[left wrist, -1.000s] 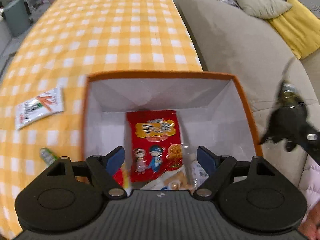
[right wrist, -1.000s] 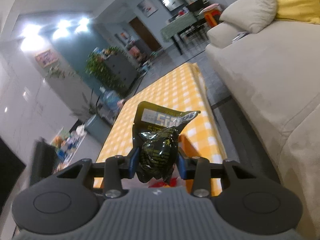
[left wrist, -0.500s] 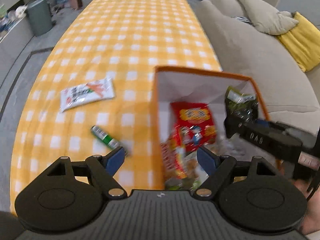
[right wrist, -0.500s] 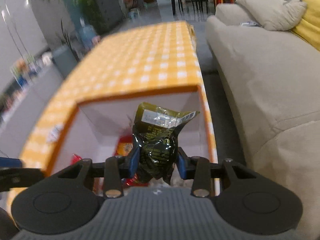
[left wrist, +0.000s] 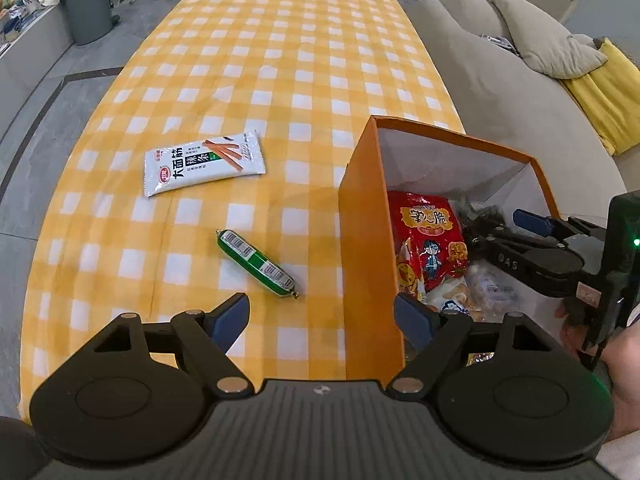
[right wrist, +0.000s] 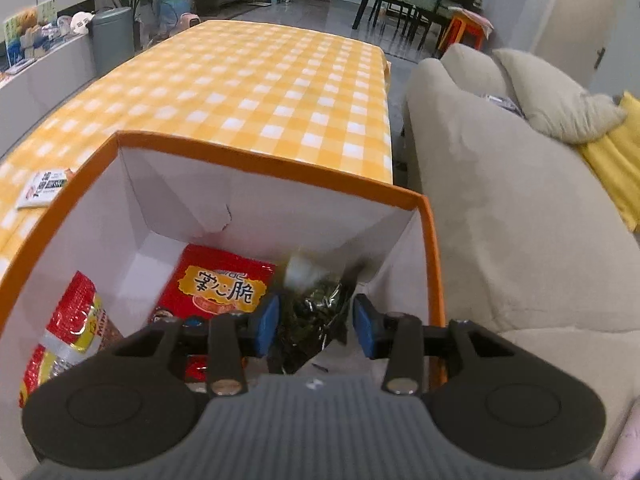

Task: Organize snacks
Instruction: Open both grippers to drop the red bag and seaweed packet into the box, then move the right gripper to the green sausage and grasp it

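Observation:
An orange box with white inside walls stands on the yellow checked table and holds several snack packs, among them a red pack. My right gripper is open inside the box, and the dark green foil pack lies loose between its fingers. In the left wrist view the right gripper reaches in over the box's right rim. My left gripper is open and empty, above the box's left wall. A green sausage and a white snack pack lie on the table to the left.
A beige sofa with a grey cushion and yellow blanket runs along the table's right side. A grey bin stands on the floor at the far left. The white pack also shows at the left edge of the right wrist view.
My right gripper lowered into the box and opened, letting go of the dark green pack. My left gripper moved left, off the box, bringing the sausage and white pack nearer the centre of view.

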`<state>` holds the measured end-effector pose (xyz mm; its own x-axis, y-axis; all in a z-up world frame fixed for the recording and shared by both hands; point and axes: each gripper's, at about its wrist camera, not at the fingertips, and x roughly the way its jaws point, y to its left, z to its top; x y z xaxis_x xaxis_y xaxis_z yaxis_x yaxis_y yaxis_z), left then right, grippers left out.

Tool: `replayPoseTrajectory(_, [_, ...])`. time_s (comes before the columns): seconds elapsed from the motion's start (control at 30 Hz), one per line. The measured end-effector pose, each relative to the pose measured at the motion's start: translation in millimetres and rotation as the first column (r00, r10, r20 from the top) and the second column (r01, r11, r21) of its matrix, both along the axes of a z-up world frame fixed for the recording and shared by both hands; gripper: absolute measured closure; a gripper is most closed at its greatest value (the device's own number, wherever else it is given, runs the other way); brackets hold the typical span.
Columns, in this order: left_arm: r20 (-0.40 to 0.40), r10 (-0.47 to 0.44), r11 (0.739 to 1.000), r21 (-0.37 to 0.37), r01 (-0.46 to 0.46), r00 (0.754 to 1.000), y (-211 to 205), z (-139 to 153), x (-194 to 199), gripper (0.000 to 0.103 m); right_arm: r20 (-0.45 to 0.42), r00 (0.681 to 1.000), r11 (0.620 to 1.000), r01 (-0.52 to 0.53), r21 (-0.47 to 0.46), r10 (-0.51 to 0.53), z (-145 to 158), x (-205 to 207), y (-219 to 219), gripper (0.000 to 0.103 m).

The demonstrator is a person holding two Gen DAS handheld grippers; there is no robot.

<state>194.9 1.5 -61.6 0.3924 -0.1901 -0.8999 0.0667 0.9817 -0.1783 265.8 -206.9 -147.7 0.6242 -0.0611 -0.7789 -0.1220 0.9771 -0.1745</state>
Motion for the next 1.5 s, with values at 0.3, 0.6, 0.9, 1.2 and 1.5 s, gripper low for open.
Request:
replayPoseTrajectory(0.3, [0.019,0.024,1.0,0.014,-0.025,1.0,6.2,12.5,-0.5,0.008,0.025,1.0,0.999,0.012,0.05,-0.013,6.6,-3.7,-2.6,0.047])
replayPoseTrajectory(0.6, [0.068,0.013,0.999,0.031,-0.015,0.998,9.4,38.4,-6.3,0.008,0.103,0.992,0.984,0.059,0.169,-0.077,44.2,-21.8,-21.4,0.04])
replayPoseTrajectory(0.9, [0.107,0.004,0.999,0.053,-0.01,0.994,23.0,61.7,-18.0,0.008,0.105,0.99,0.959,0.058,0.279,-0.09,70.7,-39.0,-4.9,0.032])
replayPoseTrajectory(1.2, [0.085,0.102,0.994,0.039,-0.106,0.991,78.5,60.3,-22.2,0.008,0.16,0.982,0.974,-0.128,0.185,0.099,89.3,-72.2,58.4,0.033])
replayPoseTrajectory(1.5, [0.144,0.12,0.989,0.07,-0.131,0.982,135.1,36.6,-19.4,0.008,0.117,0.893,0.9,-0.429,-0.078,0.436,77.5,-105.5,155.0,0.054])
